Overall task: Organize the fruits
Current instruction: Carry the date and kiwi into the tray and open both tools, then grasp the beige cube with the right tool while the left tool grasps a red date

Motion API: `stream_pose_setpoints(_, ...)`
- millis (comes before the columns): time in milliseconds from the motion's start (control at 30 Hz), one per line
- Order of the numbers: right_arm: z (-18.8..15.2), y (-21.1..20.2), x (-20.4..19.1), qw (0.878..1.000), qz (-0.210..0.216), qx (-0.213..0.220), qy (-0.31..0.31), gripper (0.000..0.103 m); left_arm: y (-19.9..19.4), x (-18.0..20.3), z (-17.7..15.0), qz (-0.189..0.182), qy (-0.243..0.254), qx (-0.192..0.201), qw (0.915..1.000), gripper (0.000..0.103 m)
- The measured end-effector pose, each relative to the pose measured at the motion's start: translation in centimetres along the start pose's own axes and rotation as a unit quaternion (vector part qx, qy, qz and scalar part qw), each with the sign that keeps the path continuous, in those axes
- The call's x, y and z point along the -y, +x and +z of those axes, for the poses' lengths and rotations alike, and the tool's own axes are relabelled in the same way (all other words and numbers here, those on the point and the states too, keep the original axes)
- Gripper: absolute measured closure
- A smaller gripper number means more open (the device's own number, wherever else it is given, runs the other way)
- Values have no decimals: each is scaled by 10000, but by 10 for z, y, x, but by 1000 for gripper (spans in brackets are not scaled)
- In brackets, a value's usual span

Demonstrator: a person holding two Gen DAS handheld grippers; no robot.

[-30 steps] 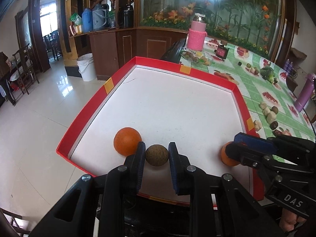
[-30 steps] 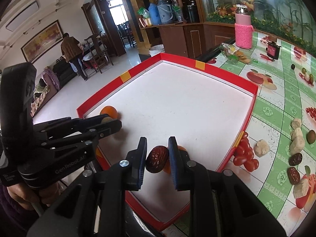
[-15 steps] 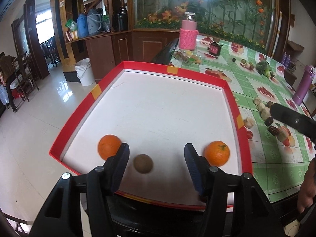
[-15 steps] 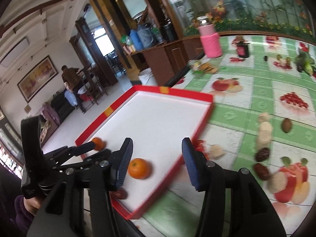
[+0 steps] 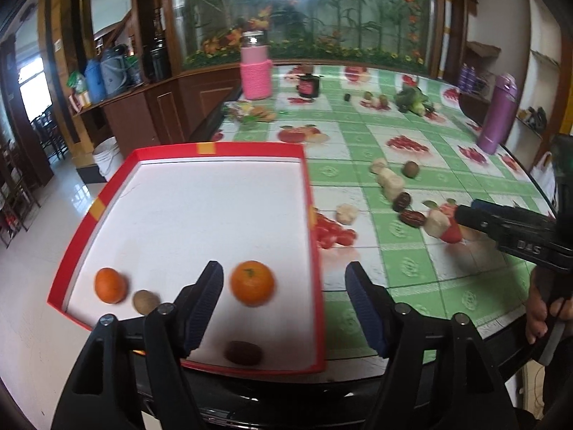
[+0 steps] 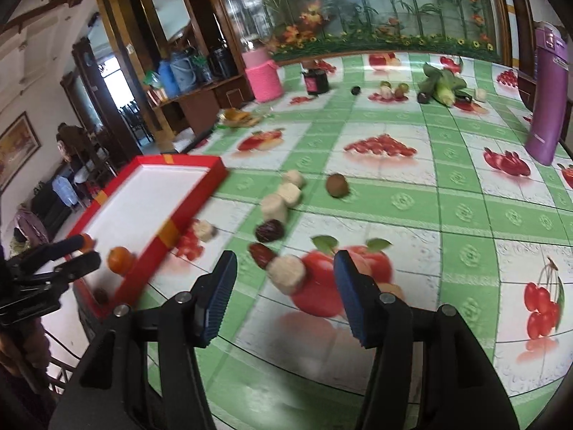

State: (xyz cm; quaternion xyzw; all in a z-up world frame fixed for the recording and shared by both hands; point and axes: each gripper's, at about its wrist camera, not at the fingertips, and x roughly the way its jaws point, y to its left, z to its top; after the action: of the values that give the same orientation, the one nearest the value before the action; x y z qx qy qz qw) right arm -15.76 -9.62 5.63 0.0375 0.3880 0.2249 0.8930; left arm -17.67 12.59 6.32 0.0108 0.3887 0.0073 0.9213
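Observation:
In the red-rimmed white tray (image 5: 308,215) lie two oranges (image 5: 110,285) (image 5: 252,282), a brown round fruit (image 5: 145,301) and a dark date (image 5: 243,352). My left gripper (image 5: 284,304) hangs over the tray's near right corner, its jaws opening. The right orange shows between the jaws but nothing is gripped. My right gripper (image 6: 284,297) is over the tablecloth, its jaws opening and holding nothing. Just ahead of it lie a pale chunk (image 6: 286,274), two dates (image 6: 263,254) (image 6: 270,231), more pale chunks (image 6: 274,208) and a brown fruit (image 6: 336,185).
The green fruit-print tablecloth (image 6: 465,215) carries a purple bottle (image 6: 546,96), a pink-sleeved jar (image 6: 263,79), a dark jar (image 6: 316,82) and greens (image 6: 442,87) at the back. A hand (image 5: 544,308) holds the right gripper's handle. The table edge runs just below both grippers.
The left gripper let go of the brown fruit and the right gripper let go of the date; both now lie in the tray. Both grippers swung right, the right one out over the tablecloth.

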Motion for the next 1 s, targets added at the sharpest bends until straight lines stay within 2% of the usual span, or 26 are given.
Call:
stream_pose_setpoints(67,-3,5,5,9997,-224,-97,-52,45,2,8,-1,-42,106,-58,9999,29)
stream_pose_setpoints(267,-6,15,15,9985,-385,-380,-72,45,4,10,-3,-66,75,-176,9998,29)
stream_pose_setpoints(533,0,22,-11,9985,-25,-383,-397,45,10,11,-3,-129,4,-275,9995,29)
stream_pose_setpoints(667,3,34,-30,9965,-156,-448,-688,49,10,11,-4,-146,10,-290,9995,29)
stream_pose_setpoints(767,6,39,-30,9965,-252,-474,-640,55,9,8,-2,-162,-45,-279,9995,29)
stream_pose_setpoints(833,7,41,-27,9957,-367,-528,-662,56,9,7,-2,-192,-62,-278,9994,29)
stream_pose_setpoints(867,6,44,-27,9943,-467,-634,-713,56,10,7,-1,-202,-62,-281,9994,29)
stream_pose_setpoints(967,3,51,-22,9927,-382,-943,-640,56,12,11,0,-236,-52,-302,9993,29)
stream_pose_setpoints(1000,1,51,-22,9925,-402,-929,-682,56,13,12,0,-257,-45,-315,9992,29)
